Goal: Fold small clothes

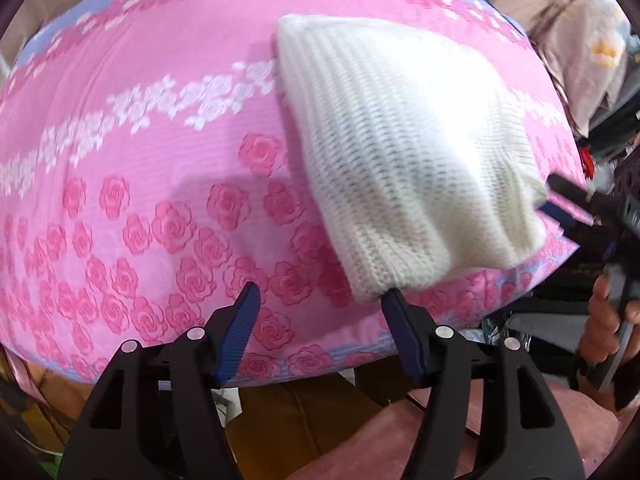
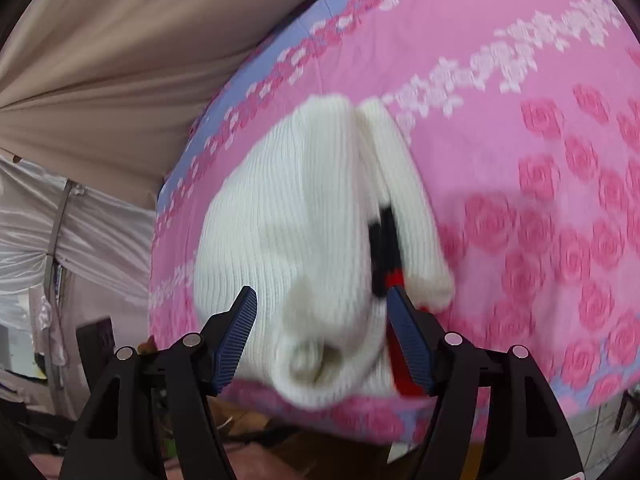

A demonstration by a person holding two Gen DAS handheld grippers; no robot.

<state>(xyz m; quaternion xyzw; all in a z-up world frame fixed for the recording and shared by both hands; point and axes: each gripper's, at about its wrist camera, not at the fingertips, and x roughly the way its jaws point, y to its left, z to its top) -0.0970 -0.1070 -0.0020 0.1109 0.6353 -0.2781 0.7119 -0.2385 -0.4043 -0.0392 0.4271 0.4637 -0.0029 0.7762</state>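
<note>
A white ribbed knit garment [image 1: 408, 152] lies folded on a pink rose-patterned cloth [image 1: 160, 160]. My left gripper [image 1: 320, 296] hovers open at the garment's near corner, with its right fingertip [image 1: 390, 298] at the knit's edge and nothing between the pads. My right gripper [image 1: 550, 196] reaches in from the right at the garment's other near corner. In the right wrist view the right gripper [image 2: 320, 296] stands open with the bunched knit [image 2: 300, 220] between its fingers. A black and red strip [image 2: 386, 248] shows in a fold of the knit.
The pink cloth [image 2: 520, 140] covers a raised padded surface with a lilac border [image 2: 208, 148]. Beige fabric [image 2: 120, 60] hangs behind it. A person's hand [image 1: 604, 320] holds the right gripper. Clutter and a pale printed pillow [image 1: 580, 40] lie off the right side.
</note>
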